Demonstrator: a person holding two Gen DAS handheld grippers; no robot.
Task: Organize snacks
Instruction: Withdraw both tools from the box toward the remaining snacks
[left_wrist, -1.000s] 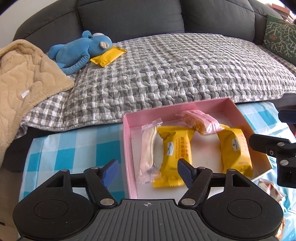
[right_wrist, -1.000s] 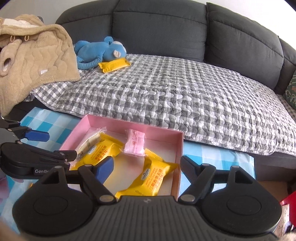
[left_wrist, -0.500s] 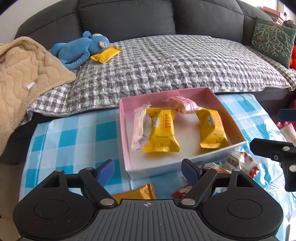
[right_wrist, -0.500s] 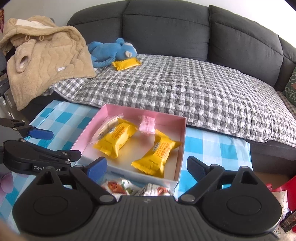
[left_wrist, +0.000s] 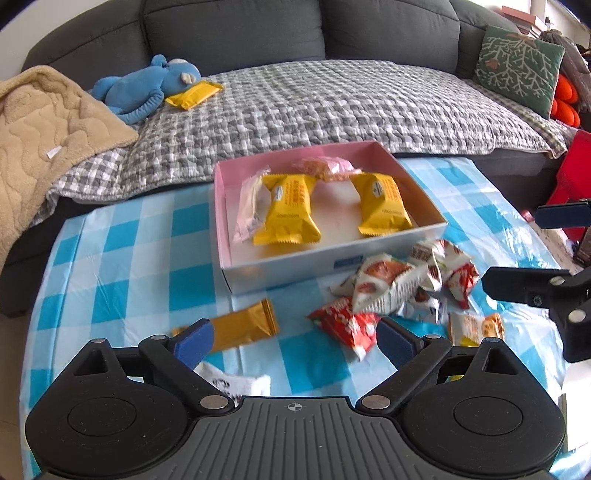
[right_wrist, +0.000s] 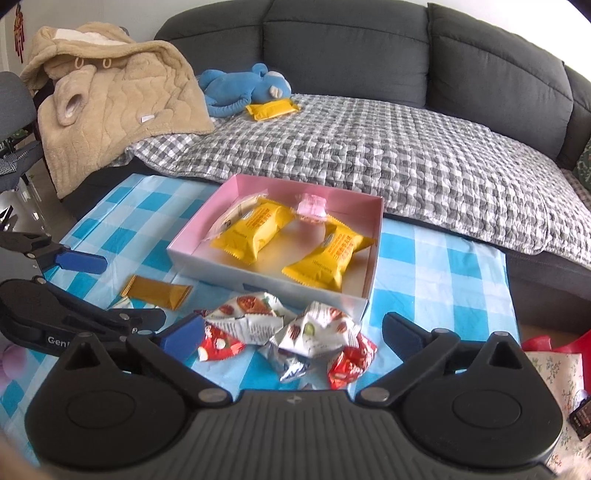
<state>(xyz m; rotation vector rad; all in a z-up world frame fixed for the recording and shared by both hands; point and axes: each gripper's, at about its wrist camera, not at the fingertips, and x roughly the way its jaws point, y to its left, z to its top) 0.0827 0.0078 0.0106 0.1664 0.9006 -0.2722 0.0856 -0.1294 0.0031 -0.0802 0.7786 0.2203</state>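
Observation:
A pink-lined box (left_wrist: 295, 266) (right_wrist: 221, 271) on the blue checked tablecloth holds two yellow packs (left_wrist: 288, 214) (right_wrist: 255, 229), a clear pack (left_wrist: 251, 206) and a pink pack (left_wrist: 325, 166). In front of it lie a heap of red and white packets (left_wrist: 391, 284) (right_wrist: 288, 325) and a gold bar (left_wrist: 243, 326) (right_wrist: 157, 291). My left gripper (left_wrist: 294, 341) hovers near the gold bar and a red packet, jaws opening, gripping nothing. My right gripper (right_wrist: 293, 332) hangs over the heap, jaws opening, pads touching nothing.
Behind the table stands a grey sofa with a checked quilt (left_wrist: 332, 107), a blue plush toy (left_wrist: 147, 85), a yellow packet (left_wrist: 194, 94) and a beige blanket (left_wrist: 44, 129). A green cushion (left_wrist: 517, 62) and red items are at the right. A white packet (left_wrist: 236, 380) lies by my left finger.
Both grippers have drawn back from the box toward the table's near side and their jaws have widened. The loose packets and the gold bar have come into view.

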